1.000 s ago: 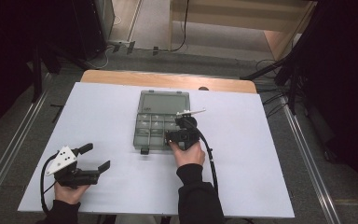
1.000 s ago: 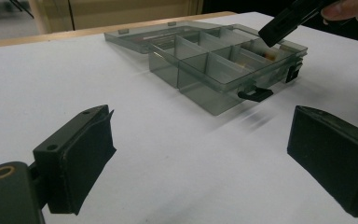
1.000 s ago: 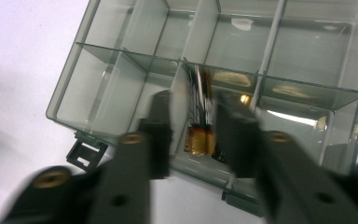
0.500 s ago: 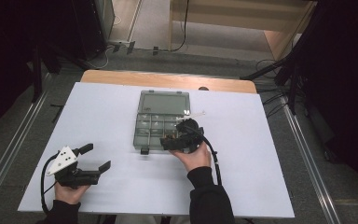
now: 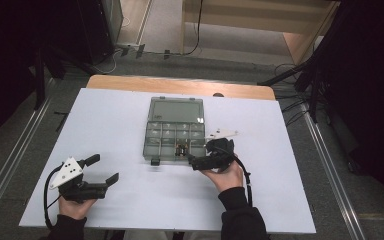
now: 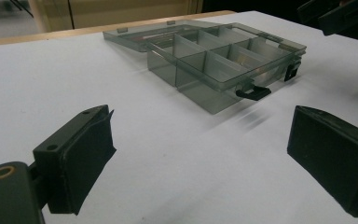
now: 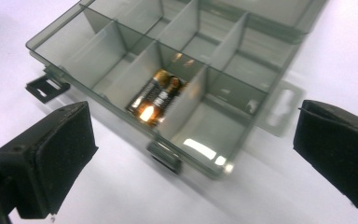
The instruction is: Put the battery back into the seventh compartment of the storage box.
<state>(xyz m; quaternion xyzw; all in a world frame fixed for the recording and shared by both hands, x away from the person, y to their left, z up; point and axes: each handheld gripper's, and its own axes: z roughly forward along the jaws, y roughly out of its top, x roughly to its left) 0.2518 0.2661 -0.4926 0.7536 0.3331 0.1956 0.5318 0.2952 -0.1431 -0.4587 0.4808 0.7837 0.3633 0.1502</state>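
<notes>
Right claw (image 5: 196, 162) spread wide beside compartment box (image 5: 174, 131), metal part (image 7: 157, 99) inside; left claw (image 5: 104, 169) spread

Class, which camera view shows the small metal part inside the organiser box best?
The right gripper view: the metal part lies close and bright in a front-row compartment of the organiser box. The high view shows a tiny dark speck; the left gripper view hides it behind dividers.

Bare table (image 5: 120, 125) is lying open around the compartment box (image 5: 175, 135); its raised lid (image 5: 176, 109) is blocking rear access.
</notes>
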